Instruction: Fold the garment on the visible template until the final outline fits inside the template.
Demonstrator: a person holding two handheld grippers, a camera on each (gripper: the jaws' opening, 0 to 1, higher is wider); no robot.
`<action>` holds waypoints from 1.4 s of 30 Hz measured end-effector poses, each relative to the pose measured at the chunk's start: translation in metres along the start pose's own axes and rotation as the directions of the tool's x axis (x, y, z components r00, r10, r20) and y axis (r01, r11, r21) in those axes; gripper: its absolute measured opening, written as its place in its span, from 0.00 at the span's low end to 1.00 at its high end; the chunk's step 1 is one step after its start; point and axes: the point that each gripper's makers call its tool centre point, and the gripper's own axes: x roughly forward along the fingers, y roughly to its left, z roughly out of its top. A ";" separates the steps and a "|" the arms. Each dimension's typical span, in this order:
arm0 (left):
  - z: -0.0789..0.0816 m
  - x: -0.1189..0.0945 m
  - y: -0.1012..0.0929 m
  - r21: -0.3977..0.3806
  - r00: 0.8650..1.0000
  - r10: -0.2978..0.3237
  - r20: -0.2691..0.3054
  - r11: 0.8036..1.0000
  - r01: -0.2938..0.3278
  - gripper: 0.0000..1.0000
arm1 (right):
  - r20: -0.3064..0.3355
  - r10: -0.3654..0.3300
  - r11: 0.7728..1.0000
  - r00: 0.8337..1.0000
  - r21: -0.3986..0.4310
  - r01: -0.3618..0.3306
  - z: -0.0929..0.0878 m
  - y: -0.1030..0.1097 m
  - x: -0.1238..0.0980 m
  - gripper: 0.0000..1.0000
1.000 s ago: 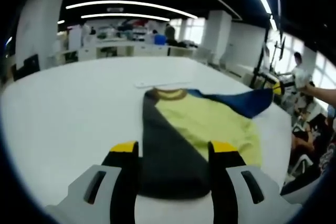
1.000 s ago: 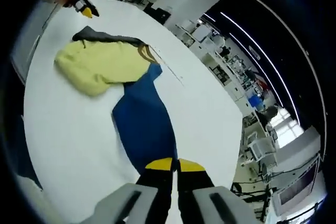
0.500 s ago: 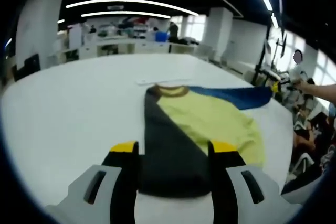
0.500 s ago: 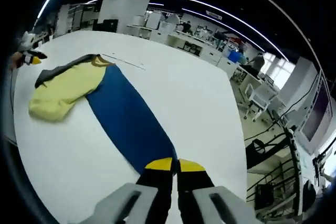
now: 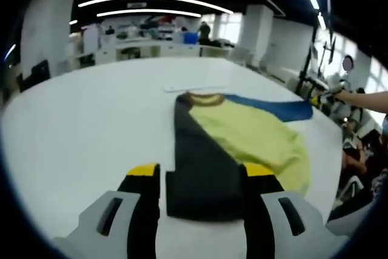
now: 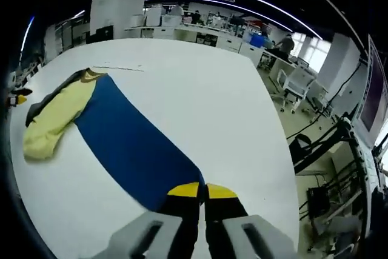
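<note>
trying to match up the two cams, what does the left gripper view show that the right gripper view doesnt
Left gripper view: its own gripper open, jaws either side of the dark sleeve's end, and a person's hand at the far right.

Right gripper view: its own gripper shut on the blue sleeve's end, pulled out long and flat, plus a monitor at the right.

Both: the white table, the yellow body, the brown collar and the pale strip beyond it.
</note>
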 end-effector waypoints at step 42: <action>-0.006 0.005 0.004 -0.018 1.000 0.009 -0.025 1.000 -0.009 0.50 | 0.056 0.039 0.997 0.998 0.061 -0.043 -0.008 0.007 0.022 0.35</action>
